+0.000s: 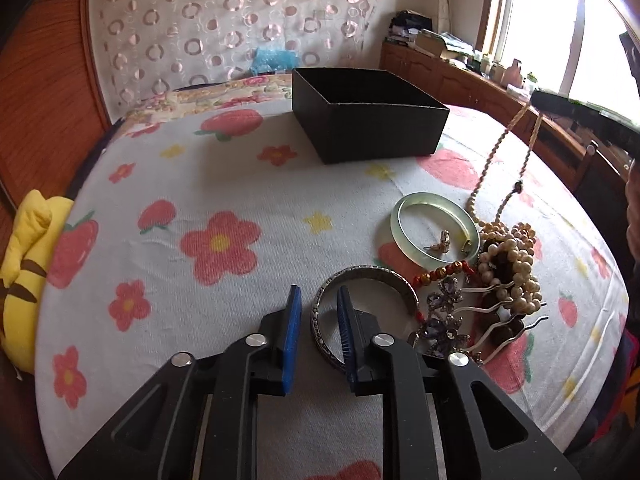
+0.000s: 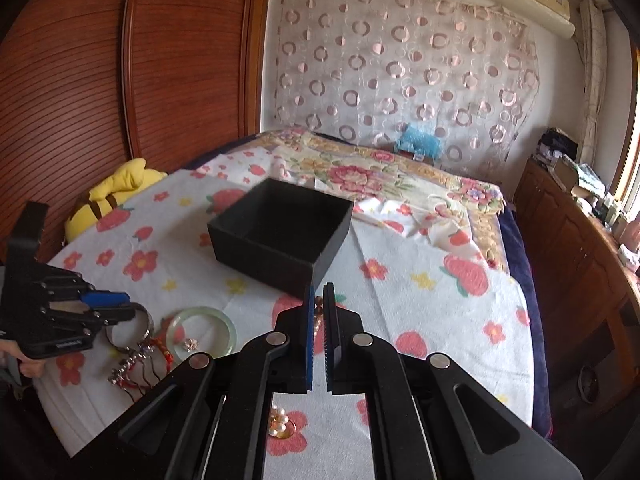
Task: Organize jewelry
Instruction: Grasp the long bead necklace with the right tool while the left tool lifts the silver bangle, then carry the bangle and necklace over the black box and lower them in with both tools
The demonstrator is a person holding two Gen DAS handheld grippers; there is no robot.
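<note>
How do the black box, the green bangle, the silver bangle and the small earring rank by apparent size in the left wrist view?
1. Black box, clearly largest.
2. Green bangle and silver bangle: they look alike; the silver one lies nearer the camera and is partly hidden by the left gripper's fingers, so no ranking.
3. Earring, smallest.

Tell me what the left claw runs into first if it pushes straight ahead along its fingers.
Most likely the silver bangle. The left claw is open, and its right-side finger already sits over the bangle's ring, with bare flowered sheet beyond and the black box farther off. Depth is hard to judge here.
</note>
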